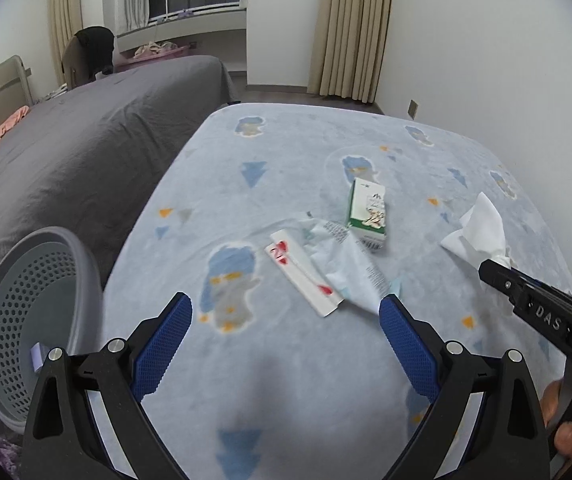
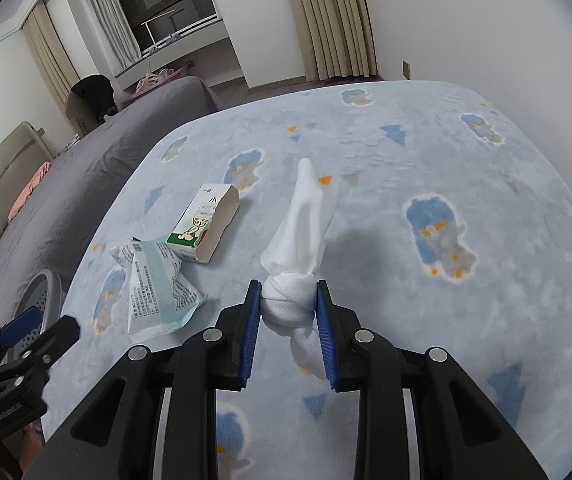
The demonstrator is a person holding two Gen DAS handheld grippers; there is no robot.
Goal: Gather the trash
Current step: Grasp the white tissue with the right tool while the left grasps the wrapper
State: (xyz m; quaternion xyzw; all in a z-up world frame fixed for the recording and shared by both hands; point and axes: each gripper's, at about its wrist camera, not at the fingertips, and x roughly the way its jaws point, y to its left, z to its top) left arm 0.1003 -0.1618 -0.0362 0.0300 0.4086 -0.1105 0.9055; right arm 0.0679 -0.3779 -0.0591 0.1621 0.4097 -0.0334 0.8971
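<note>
Gripping a twisted white tissue point(image 2: 291, 304), my right gripper point(image 2: 289, 334) has its blue pads clamped on the knotted middle, held above the blue blanket point(image 2: 425, 168). My left gripper point(image 1: 286, 344) hangs with its fingers wide apart, holding nothing. Left of the tissue lie a small box point(image 2: 206, 226) and a crumpled wrapper point(image 2: 158, 288) on the blanket. Further left of the tissue, beside the blanket, sits the grey basket point(image 1: 26, 320).

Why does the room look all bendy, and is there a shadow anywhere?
Both views use fisheye lenses, so the walls and blanket edges curve. In the right wrist view, the tissue held by the right tongs casts a soft grey shadow to its right. In the left wrist view, the nearest blanket looks blurry.
</note>
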